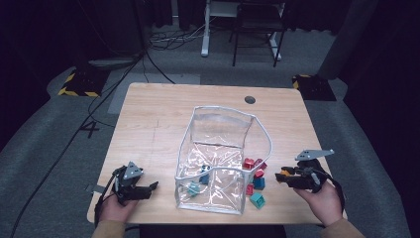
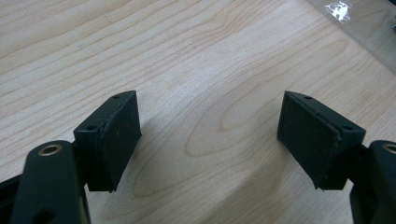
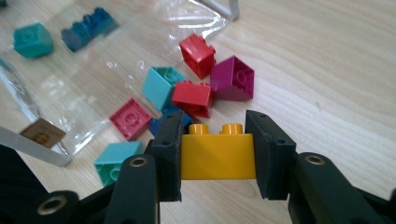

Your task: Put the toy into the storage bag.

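Note:
My right gripper (image 3: 215,120) is shut on a yellow two-stud brick (image 3: 217,156), held a little above the table with its studs up. In the high view this gripper (image 1: 280,177) is at the right, beside a small pile of loose bricks (image 1: 255,181). Just beyond the jaws lie a red brick (image 3: 198,53), a magenta one (image 3: 233,78), a teal one (image 3: 159,84) and a pink one (image 3: 131,119). A clear plastic bag (image 1: 225,110) with a silver rim stands mid-table, with a teal brick (image 1: 193,188) and a blue brick (image 1: 204,176) inside. My left gripper (image 1: 153,187) rests open at the front left over bare wood (image 2: 210,102).
The wooden table (image 1: 158,119) has a round cable hole (image 1: 250,99) at the back right. Its front edge runs just below both hands. Behind the table are desk legs, a chair (image 1: 255,29) and cables on the grey floor.

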`<control>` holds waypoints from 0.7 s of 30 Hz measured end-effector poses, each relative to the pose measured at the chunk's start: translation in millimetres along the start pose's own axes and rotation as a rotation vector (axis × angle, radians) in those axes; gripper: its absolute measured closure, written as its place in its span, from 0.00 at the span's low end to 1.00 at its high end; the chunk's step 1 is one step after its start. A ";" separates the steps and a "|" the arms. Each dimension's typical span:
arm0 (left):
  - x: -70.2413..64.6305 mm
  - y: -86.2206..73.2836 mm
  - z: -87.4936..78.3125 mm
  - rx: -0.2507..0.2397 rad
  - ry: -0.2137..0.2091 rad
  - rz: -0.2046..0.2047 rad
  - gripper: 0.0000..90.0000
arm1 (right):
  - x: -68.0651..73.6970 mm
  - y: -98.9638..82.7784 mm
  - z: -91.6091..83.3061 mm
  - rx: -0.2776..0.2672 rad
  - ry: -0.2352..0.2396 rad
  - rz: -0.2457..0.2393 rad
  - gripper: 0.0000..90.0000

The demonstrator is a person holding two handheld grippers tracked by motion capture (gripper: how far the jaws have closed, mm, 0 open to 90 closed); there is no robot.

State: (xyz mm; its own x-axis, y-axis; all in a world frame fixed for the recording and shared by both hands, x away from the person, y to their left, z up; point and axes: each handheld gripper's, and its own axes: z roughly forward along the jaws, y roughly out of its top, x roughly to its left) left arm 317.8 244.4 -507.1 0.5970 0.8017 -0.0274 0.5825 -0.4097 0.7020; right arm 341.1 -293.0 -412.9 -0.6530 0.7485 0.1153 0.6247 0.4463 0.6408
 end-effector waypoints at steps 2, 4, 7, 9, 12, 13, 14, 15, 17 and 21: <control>0.0 0.0 0.0 0.000 0.000 0.000 0.24 | 0.4 3.9 -3.4 -0.013 0.009 -0.004 0.65; 0.0 0.0 0.0 0.000 0.000 0.000 0.24 | 0.7 6.8 -5.9 -0.019 0.013 -0.006 0.65; 0.0 0.0 0.0 0.000 0.000 0.000 0.24 | 0.1 14.0 -12.9 -0.043 0.029 -0.001 0.65; 0.0 0.0 0.0 0.000 0.000 0.000 0.24 | 0.2 16.8 -16.1 -0.056 0.034 -0.002 0.65; 0.0 0.0 0.0 0.000 0.000 0.000 0.24 | 0.5 23.4 -23.9 -0.079 0.046 -0.005 0.65; -0.1 0.0 0.0 0.001 0.000 0.000 0.24 | 1.1 28.0 -30.0 -0.102 0.050 -0.012 0.65; -0.1 0.0 0.0 0.001 0.000 0.000 0.24 | 1.1 28.0 -30.0 -0.102 0.050 -0.012 0.65; -0.1 0.0 0.0 0.001 0.000 0.000 0.24 | 1.4 31.5 -34.5 -0.117 0.049 -0.014 0.65; -0.1 0.0 0.0 0.000 0.000 -0.001 0.24 | 1.6 34.0 -37.7 -0.127 0.050 -0.017 0.65; -0.1 0.0 -0.1 0.001 0.000 0.000 0.24 | 3.8 44.5 -49.0 -0.156 0.065 -0.030 0.65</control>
State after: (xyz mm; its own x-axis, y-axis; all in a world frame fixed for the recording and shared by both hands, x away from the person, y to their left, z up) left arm 317.7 244.4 -507.1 0.5972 0.8016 -0.0275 0.5830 -0.4103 0.7012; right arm 345.5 -294.3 -346.7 -0.6998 0.7005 0.1396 0.5336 0.3828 0.7541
